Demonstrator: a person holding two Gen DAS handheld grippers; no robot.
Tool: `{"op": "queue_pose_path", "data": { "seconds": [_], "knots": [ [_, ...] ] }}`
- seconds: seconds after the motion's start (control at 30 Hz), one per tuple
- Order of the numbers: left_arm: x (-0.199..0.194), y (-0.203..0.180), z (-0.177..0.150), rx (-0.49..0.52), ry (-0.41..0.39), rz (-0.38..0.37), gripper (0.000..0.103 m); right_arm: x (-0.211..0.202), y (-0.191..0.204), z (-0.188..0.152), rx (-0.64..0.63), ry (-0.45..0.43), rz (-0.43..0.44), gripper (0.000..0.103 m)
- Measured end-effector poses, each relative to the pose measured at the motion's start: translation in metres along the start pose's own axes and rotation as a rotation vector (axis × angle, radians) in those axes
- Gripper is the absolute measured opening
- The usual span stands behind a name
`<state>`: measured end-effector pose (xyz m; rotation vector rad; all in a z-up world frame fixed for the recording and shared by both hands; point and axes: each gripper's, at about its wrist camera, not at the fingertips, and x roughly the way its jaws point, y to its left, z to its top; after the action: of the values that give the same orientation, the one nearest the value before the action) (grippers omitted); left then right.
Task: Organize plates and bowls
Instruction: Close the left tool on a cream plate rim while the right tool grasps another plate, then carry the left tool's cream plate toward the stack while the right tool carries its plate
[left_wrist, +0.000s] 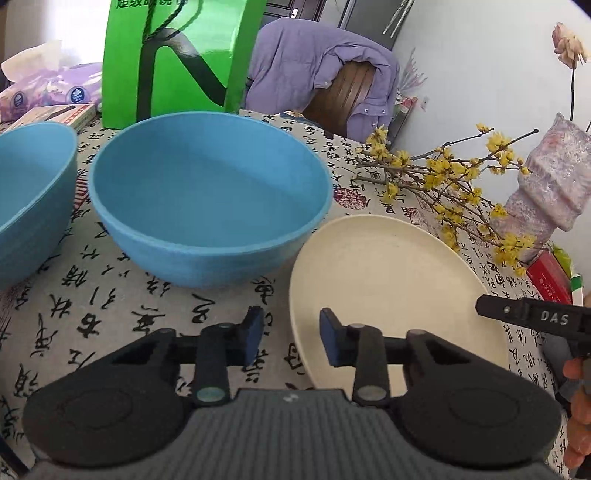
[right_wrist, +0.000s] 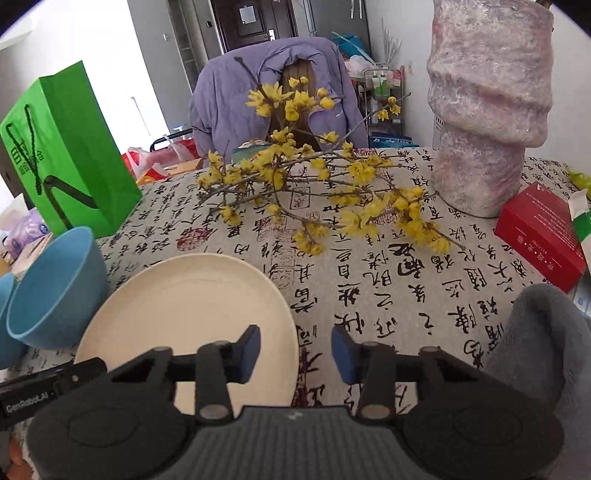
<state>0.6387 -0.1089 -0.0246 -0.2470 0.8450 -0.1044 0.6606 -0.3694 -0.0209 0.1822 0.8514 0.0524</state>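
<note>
Two blue bowls and one cream plate on the tabletop (left_wrist: 122, 295), that's the whole count of dishes. The left wrist view gets both bowls properly: the near bowl (left_wrist: 210, 195) sits upright right ahead, and the second bowl (left_wrist: 31, 195) is off to its left, cut by the frame edge. The plate (left_wrist: 391, 288) lies flat just right of the near bowl, close enough that I can't tell if they touch.

The right wrist view shows the same plate (right_wrist: 192, 310) low and left, one bowl (right_wrist: 55, 291) beside it looking tilted by the lens, and only a sliver of the other bowl (right_wrist: 5, 321) at the edge.

Left gripper (left_wrist: 291, 336) is empty, fingers fairly wide apart, hovering over the plate's near-left rim, with one blue pad over the cloth and the other over the plate. Right gripper (right_wrist: 295, 350) is the same: wide and empty, with its left pad over the plate's right edge. Its black tip (left_wrist: 532, 317) also pokes into the left view over the plate's far-right rim.

Only the right view gives the full vase (right_wrist: 487, 110), the red box (right_wrist: 543, 236) and a grey cloth (right_wrist: 546, 350). Both catch the single green bag (left_wrist: 177, 62), one yellow flower branch (right_wrist: 314, 184) lying on the tabletop, and a purple jacket (left_wrist: 317, 70) over a chair. Tissue packs (left_wrist: 48, 88) show clearly only on the left.
</note>
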Motion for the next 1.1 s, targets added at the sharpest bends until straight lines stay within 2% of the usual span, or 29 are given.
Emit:
{"op": "queue_pose_path", "data": {
  "seconds": [0.13, 0.2, 0.3, 0.6, 0.83, 1.1],
  "knots": [
    [0.005, -0.003, 0.002, -0.003, -0.001, -0.012, 0.017, 0.008, 0.002, -0.002, -0.005, 0.003, -0.004, 0.020],
    [0.006, -0.003, 0.001, 0.001, -0.006, -0.020, 0.014, 0.011, 0.003, -0.003, -0.009, 0.013, -0.010, 0.018],
    [0.005, -0.002, 0.002, -0.005, -0.002, -0.026, 0.012, 0.012, 0.003, -0.004, -0.013, 0.006, 0.009, 0.011],
    [-0.011, 0.001, -0.005, 0.000, 0.025, -0.027, 0.011, -0.003, 0.003, -0.012, -0.022, 0.004, 0.025, 0.007],
    [-0.056, 0.002, -0.021, 0.021, 0.004, -0.031, 0.011, -0.043, 0.014, -0.029, -0.044, -0.006, 0.028, 0.006],
    [-0.149, 0.011, -0.043, 0.043, -0.083, -0.054, 0.011, -0.130, 0.038, -0.057, -0.046, -0.055, 0.050, 0.006]
  ]
}}
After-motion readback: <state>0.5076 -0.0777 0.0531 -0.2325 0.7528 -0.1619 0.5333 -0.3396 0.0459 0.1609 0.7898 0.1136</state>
